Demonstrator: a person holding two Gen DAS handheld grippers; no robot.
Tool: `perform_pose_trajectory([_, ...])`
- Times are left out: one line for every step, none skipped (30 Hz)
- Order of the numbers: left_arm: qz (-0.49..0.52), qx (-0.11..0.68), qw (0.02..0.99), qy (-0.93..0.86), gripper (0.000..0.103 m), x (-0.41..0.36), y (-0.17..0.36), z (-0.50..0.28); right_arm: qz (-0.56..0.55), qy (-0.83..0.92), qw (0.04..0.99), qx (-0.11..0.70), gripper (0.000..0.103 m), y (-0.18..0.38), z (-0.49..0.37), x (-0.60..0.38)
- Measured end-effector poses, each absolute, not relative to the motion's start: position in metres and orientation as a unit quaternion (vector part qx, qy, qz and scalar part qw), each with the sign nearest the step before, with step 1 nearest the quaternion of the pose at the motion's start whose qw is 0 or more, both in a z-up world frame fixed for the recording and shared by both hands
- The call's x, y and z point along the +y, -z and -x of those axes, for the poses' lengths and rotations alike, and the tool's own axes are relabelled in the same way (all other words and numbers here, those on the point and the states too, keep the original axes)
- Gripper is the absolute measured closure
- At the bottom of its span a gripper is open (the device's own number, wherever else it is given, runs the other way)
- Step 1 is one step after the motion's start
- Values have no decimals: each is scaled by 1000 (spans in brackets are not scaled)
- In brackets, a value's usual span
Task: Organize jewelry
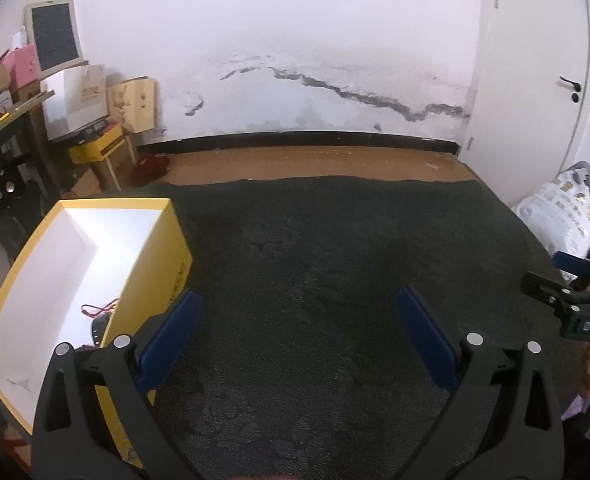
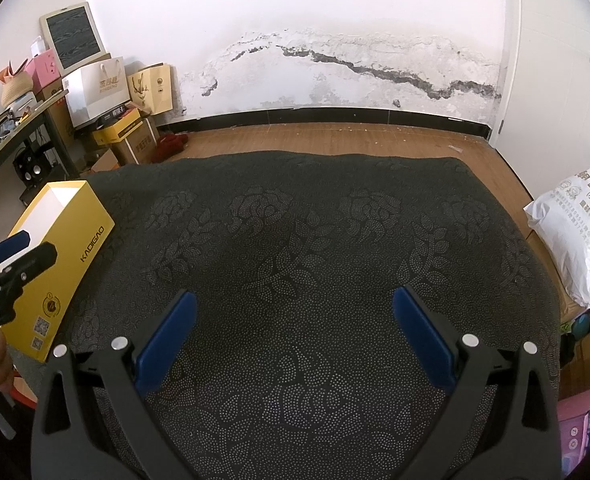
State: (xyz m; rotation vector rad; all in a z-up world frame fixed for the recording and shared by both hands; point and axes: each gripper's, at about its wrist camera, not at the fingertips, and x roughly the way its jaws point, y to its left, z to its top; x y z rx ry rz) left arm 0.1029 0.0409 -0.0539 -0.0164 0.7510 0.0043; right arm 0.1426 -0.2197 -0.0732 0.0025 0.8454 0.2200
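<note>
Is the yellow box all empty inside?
No, the left wrist view shows a red cord and some dark pieces lying on the white bottom of the open yellow box.

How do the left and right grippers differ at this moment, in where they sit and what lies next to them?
The left gripper hangs beside the open yellow box, its left finger close against the box wall; the right gripper hangs over bare dark cloth, well away from the box. Red cord shows in the box by the left gripper; nothing lies near the right. Both are open, empty and blue-padded.
</note>
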Motion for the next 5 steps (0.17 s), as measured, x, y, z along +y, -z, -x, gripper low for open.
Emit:
perform_pose_trajectory([8,370,929,-3,6,41,54,-104,-1,-106,906,409,7,73,-143,-220])
perform_pose_trajectory([8,373,928,-2,6,41,55,-104,0,-106,906,409,7,73,-142,-220])
perform_pose_trajectory([12,378,926,2,6,41,56,-106,0,-106,906,409,7,73,-142,-220])
perform_pose_trajectory([17,383,924,5,6,42,57,-106,-1,-106,906,409,7,73,-143,-220])
perform_pose_trajectory([20,385,923,7,6,43,57,-107,0,-106,906,409,7,73,-144,-221])
